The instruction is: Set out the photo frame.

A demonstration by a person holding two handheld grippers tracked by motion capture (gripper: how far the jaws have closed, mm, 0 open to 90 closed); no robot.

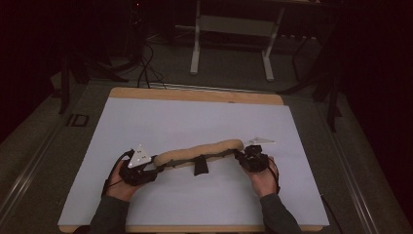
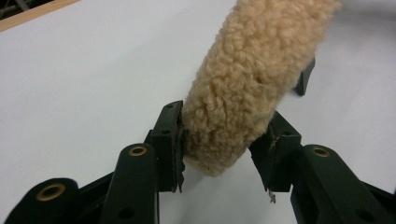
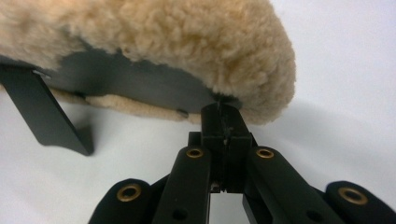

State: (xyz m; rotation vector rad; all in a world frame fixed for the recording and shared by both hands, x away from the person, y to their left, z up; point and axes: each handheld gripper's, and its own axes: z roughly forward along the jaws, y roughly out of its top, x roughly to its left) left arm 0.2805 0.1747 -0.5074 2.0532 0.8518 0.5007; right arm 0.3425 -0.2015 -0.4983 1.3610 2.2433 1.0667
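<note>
On white table point(image 1: 195, 122): fleece pad point(image 1: 202, 151) lying lengthwise between both tongs. Left tongs point(image 2: 224, 151) apart, straddling left end, fleece between. Right tongs point(image 3: 223, 122) clamped together on right-end edge.

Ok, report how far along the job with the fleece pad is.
Done: the right hand-held gripper is clamped shut on the edge at one end of the tan fleece pad. In hand: the left hand-held gripper straddles the other end, one pad touching the fleece, not yet squeezing it. Left: closing that grip; the pad lies on the white table.
</note>
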